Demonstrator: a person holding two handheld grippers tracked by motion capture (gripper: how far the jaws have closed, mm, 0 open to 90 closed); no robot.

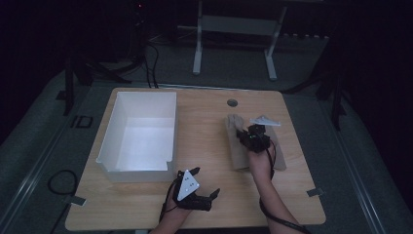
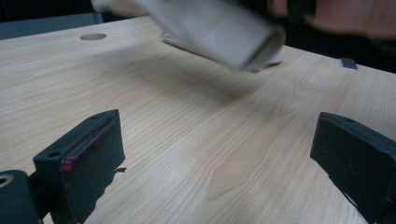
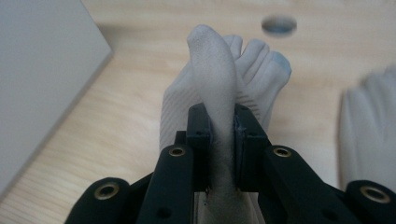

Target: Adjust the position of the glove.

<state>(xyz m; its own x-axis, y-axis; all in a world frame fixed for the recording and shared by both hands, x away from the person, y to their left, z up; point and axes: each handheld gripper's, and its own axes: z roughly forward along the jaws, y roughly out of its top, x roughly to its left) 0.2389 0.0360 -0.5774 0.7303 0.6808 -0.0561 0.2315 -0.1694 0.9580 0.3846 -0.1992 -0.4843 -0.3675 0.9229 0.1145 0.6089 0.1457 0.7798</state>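
My right gripper (image 1: 252, 138) is shut on a pale knitted glove (image 1: 235, 141) at the right middle of the wooden table (image 1: 204, 126). Between the closed jaws of the right gripper (image 3: 223, 122), a fold of the glove (image 3: 210, 60) is pinched, and its finger ends point away. A second glove (image 3: 370, 135) lies flat just to the right. My left gripper (image 1: 205, 182) rests near the table's front edge, open with nothing between its fingers. The left gripper (image 2: 219, 154) stands wide over bare wood, and the lifted glove (image 2: 219, 32) looks blurred farther off.
A white open box (image 1: 141, 131) stands on the left half of the table, close to my left gripper. A round cable hole (image 1: 232, 103) sits near the back edge. Metal stand legs (image 1: 197, 48) rise behind the table. The room around is dark.
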